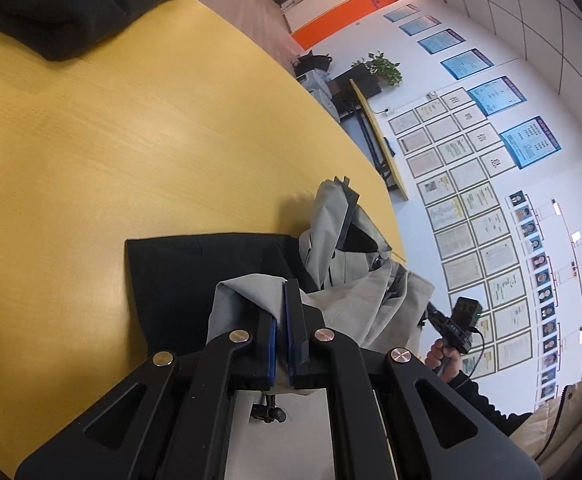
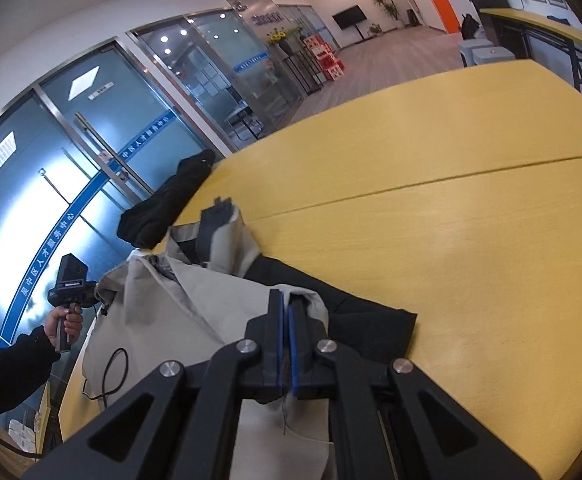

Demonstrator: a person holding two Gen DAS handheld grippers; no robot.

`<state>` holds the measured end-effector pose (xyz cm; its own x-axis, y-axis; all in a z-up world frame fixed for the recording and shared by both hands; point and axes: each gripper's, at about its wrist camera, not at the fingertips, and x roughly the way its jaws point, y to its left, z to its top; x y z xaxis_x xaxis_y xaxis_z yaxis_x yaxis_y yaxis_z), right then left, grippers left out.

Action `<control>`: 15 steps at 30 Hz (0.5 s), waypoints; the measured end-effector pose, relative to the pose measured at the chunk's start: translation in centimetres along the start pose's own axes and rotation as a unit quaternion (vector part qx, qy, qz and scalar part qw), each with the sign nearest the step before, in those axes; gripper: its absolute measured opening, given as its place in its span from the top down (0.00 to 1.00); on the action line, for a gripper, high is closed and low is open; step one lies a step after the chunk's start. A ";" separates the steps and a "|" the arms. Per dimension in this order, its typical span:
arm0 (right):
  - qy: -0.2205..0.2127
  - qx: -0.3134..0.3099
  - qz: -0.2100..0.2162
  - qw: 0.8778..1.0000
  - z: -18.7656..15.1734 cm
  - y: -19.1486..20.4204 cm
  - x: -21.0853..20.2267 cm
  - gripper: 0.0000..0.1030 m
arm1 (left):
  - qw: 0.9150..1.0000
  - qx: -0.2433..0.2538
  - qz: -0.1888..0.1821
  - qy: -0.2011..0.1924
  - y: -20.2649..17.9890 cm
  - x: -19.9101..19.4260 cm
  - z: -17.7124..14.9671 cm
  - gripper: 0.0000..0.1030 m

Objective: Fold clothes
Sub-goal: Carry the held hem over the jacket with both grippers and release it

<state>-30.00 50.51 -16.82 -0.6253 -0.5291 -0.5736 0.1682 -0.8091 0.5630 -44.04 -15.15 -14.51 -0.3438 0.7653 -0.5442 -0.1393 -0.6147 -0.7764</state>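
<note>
Both tongs were clamped on cloth at this moment. The left tongs [image 1: 281,300] had their blue pads pressed together on a fold of the grey garment [image 1: 355,296], the fabric bunched up over the fingertips. Over on the other side, the right tongs [image 2: 285,304] were pinched tight on another edge of the same grey garment [image 2: 195,304], a loose thread dangling below the pads.

The garment lay at the near edge of the yellow table [image 1: 131,140], partly lifted between the two grips and rumpled, with a dark collar or strap piece [image 1: 349,200] standing up at its far end. Under it sat a flat dark cloth [image 1: 179,272], spread on the tabletop and poking out on both sides; the right wrist view showed it too [image 2: 363,316].

Farther off, a heap of black clothing [image 1: 71,4] rested at the far corner of the table, well apart from the grey one, hanging a little over the edge in the right wrist view [image 2: 163,208].

Each camera caught the person's opposite hand [image 1: 445,354] [image 2: 65,324] wrapped round a gripper handle.
</note>
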 end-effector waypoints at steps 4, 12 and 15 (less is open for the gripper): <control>0.013 0.045 -0.001 0.999 -0.2 -2.1 1.7 0.98 | 1.000 -0.019 0.003 0.014 1.7 1.5 1.2 0.93; -0.006 0.072 -0.037 0.997 0.3 -1.8 0.5 0.22 | 0.998 -0.008 0.050 -0.049 0.7 -2.4 2.0 0.19; -0.100 0.087 -0.057 0.989 1.3 -1.6 -4.3 0.08 | 0.990 0.007 0.012 -0.143 -1.0 -7.8 2.4 0.13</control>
<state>-28.55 54.40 -14.49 -0.7744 -0.3610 -0.5195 -0.0354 -0.7952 0.6053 -43.44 -20.97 -8.70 -0.5949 0.6666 -0.4492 -0.1393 -0.6358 -0.7592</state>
